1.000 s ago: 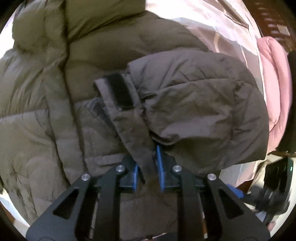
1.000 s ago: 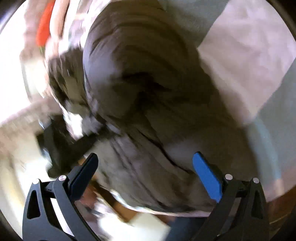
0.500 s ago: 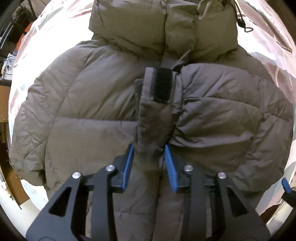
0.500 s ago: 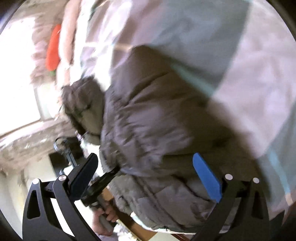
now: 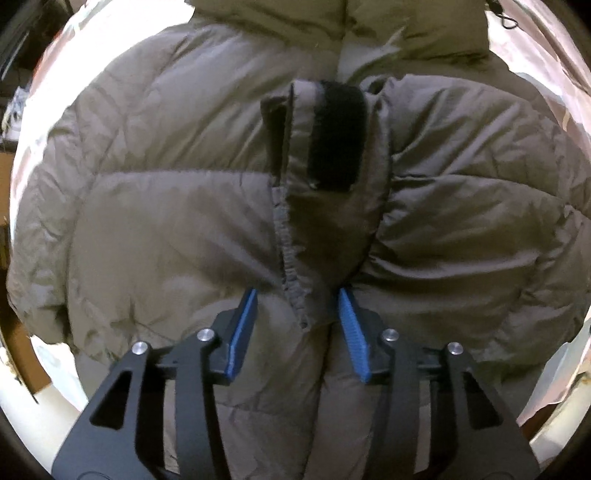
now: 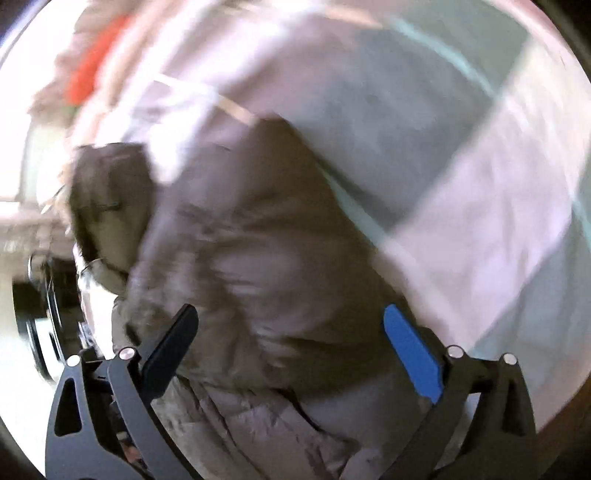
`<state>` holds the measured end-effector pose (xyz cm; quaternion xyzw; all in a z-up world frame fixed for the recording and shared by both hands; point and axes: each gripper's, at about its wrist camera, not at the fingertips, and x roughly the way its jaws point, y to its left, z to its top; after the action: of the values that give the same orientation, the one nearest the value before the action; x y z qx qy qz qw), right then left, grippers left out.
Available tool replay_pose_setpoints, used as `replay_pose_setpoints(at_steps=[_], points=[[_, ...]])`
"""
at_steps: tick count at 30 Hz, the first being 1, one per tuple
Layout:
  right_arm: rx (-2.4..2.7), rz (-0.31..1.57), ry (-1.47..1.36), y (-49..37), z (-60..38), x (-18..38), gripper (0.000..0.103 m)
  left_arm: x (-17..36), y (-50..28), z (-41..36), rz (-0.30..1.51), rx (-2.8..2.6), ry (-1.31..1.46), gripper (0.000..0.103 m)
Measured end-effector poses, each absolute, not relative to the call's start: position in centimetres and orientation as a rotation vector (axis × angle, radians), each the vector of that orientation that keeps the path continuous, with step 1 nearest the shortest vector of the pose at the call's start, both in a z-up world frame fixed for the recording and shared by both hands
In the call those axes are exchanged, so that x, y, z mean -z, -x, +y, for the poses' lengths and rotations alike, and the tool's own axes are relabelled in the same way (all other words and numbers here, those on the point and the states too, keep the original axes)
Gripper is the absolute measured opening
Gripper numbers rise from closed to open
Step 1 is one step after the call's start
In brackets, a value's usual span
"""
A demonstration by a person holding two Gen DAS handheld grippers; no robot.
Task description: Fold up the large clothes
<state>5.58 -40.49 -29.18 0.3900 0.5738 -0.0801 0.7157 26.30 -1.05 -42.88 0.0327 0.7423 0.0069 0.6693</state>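
An olive-grey puffer jacket [image 5: 166, 221] lies flat on a bed, both sleeves folded across its body. One sleeve's cuff [image 5: 325, 229], with a black velcro strip [image 5: 334, 136], rests along the middle. My left gripper [image 5: 297, 295] points straight down over the cuff's end. Its jaws are opening; the cuff lies between the blue pads [image 5: 242, 332] without being pressed. In the blurred right wrist view the jacket [image 6: 258, 240] and its hood [image 6: 107, 192] lie under my right gripper [image 6: 290, 310]. That gripper's jaws stand wide and are closing slightly, with nothing gripped.
The bedspread [image 6: 461, 147] is checked in grey and pale pink and extends to the right of the jacket. A red item [image 6: 92, 70] lies at the far end of the bed. Dark equipment [image 6: 40, 314] stands beside the bed. The jacket's hood [image 5: 332, 22] is at the top.
The left gripper carried the cuff onto the jacket's middle and let it go, its jaws spreading. The right gripper swung back from the jacket, and its jaws narrowed a little.
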Motion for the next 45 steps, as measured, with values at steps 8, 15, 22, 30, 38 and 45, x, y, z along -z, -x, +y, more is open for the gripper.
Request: replay_pose_setpoints(at_steps=[8,15,22,30,38,45], points=[[0.126,1.605,-0.452,-12.7,-33.0,35.5,0.085,42.4,-22.8,4.8,1.618,-0.038,0.101,0.052],[0.087,1.496,-0.59,-10.2,-33.2,30.1,0.09,37.6,-17.2,24.5,1.428,-0.2,0.53,0.085],[0.114,1.605,-0.562,-3.1,-28.1,31.0,0.09,40.2,-7.2,47.6,1.294,-0.533,1.023,0.093],[0.108,1.74,-0.547,3.0,-16.4,33.4,0.09,46.5,-5.5,61.1,1.366,-0.556,1.203,0.096],[0.044,1.766,-0.598,5.3,-6.9,33.0,0.09,46.7,-7.4,64.7,1.329,-0.431,1.194,0.012],[0.026,1.725,-0.559,5.0,-6.6,32.1,0.09,35.1,-13.0,59.1,1.105,-0.155,0.953,0.01]])
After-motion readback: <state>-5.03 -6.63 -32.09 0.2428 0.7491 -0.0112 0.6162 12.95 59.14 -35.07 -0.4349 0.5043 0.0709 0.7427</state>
